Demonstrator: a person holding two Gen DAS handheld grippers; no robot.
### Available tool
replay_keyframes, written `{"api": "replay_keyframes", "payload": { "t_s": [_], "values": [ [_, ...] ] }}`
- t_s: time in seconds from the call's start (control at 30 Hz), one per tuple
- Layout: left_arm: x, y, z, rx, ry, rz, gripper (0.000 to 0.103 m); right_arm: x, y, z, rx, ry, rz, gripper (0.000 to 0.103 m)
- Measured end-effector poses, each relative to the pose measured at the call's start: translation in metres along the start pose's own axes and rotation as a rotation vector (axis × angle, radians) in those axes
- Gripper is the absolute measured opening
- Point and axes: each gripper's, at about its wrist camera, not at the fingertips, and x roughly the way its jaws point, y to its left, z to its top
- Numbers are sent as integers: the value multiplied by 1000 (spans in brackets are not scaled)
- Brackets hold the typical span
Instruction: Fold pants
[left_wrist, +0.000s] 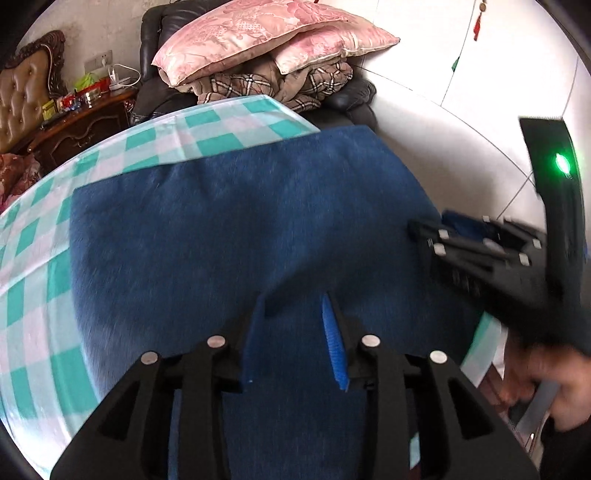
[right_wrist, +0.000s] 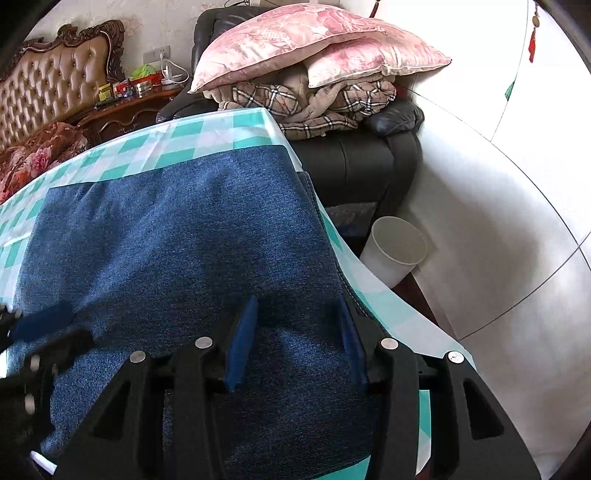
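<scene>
On the checked cloth (right_wrist: 207, 129) — folded pants (right_wrist: 177, 229), both grippers' jaws parted

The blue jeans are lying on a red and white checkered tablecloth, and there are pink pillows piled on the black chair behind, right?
Almost. The tablecloth is teal and white checked, not red, as the right wrist view shows. The blue jeans do lie on it, with pink pillows on the black chair behind.

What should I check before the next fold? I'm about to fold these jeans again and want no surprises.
1. Blue denim pants lie flat on the teal-and-white checked tablecloth: ok.
2. Left gripper jaws empty, apart: ok.
3. Right gripper jaws empty, apart: ok.
4. Pants fully on the table: not ok, the right edge overhangs.
5. White paper cup below the table edge, clear of the cloth: ok.
6. Layers under the fold aligned: cannot tell.
</scene>
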Motion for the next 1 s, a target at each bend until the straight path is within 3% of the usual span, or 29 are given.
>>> {"api": "replay_keyframes", "payload": {
  "t_s": [0.23,0.43,0.63,0.73,0.87,1.0],
  "values": [
    [-31,3,-34,10,-35,67,37,-1,1,-1,-4,1,-15,49],
    [-52,19,-57,-38,-31,78,39,-6,-2,-2,6,4,-45,55],
    [-62,28,-59,-48,-37,112,42,-36,11,-9,-3,-64,-41,56],
    [-63,34,-50,-56,-55,132,43,-32,19,-15,-29,-37,-40,56],
    [-53,39,-9,6,-115,158,43,-21,18,-22,-30,-4,-45,56],
    [-22,34,49,82,-137,85,43,-18,19,-21,-35,8,-52,56]
  ]
}}
